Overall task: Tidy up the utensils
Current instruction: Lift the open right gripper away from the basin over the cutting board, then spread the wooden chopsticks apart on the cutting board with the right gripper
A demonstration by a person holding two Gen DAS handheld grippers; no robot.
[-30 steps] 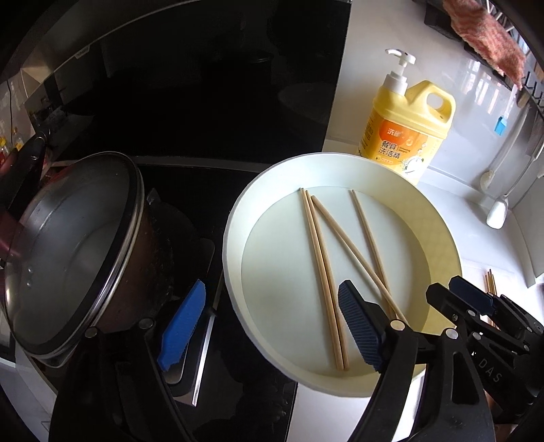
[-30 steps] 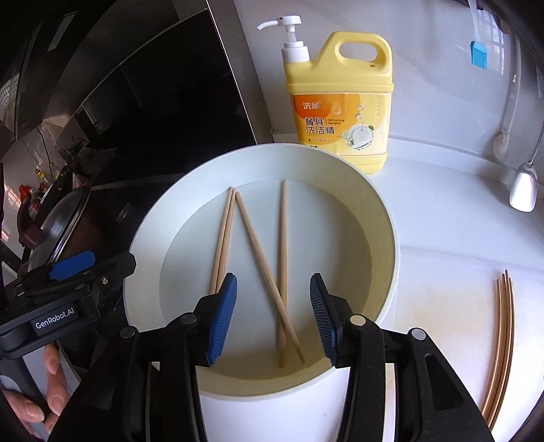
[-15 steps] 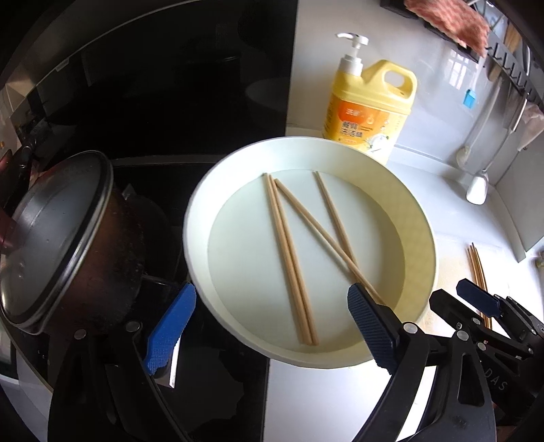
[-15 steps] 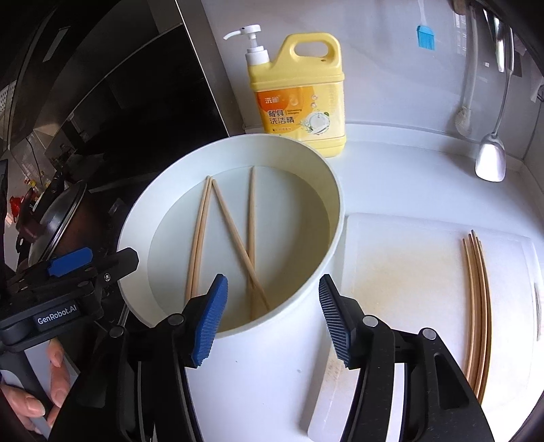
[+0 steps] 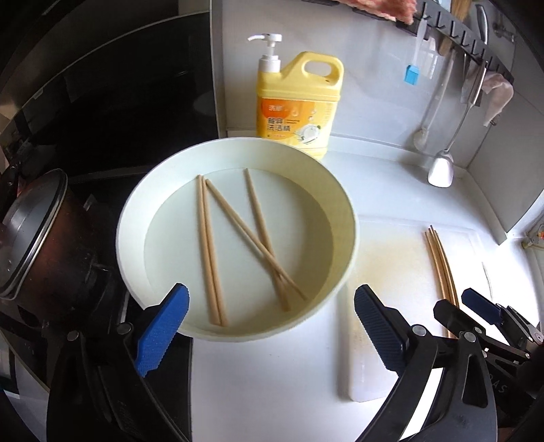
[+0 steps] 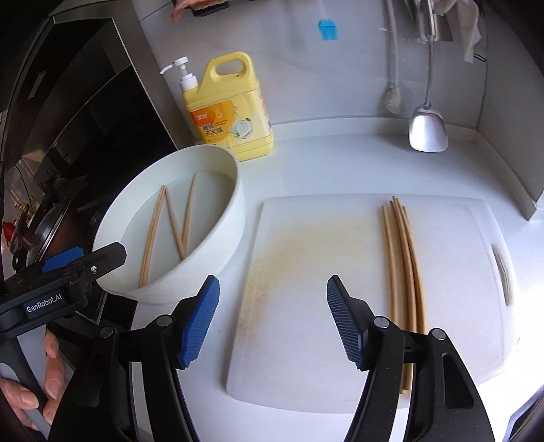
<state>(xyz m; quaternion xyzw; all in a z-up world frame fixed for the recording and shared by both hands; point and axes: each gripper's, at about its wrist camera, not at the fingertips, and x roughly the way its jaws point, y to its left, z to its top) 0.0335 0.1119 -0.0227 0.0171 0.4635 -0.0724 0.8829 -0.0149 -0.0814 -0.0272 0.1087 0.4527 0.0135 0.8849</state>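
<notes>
Several wooden chopsticks (image 5: 238,238) lie loose in a white round basin (image 5: 343,217); two lie side by side, two cross. The basin (image 6: 224,217) and its chopsticks (image 6: 170,224) also show in the right wrist view. More chopsticks (image 6: 403,258) lie bundled on the right of a white cutting board (image 6: 306,272), also seen in the left wrist view (image 5: 438,258). My left gripper (image 5: 272,326) is open and empty at the basin's near rim. My right gripper (image 6: 272,319) is open and empty above the board's near left part.
A yellow dish-soap jug (image 5: 295,102) stands behind the basin. A lidded pot (image 5: 30,231) sits on the black stove at left. A metal spatula (image 6: 426,125), a ladle and a blue brush (image 6: 328,29) hang on the back wall.
Both grippers have swung to the right and drawn back. The right gripper has moved from over the basin to over the cutting board. Both stay open and empty.
</notes>
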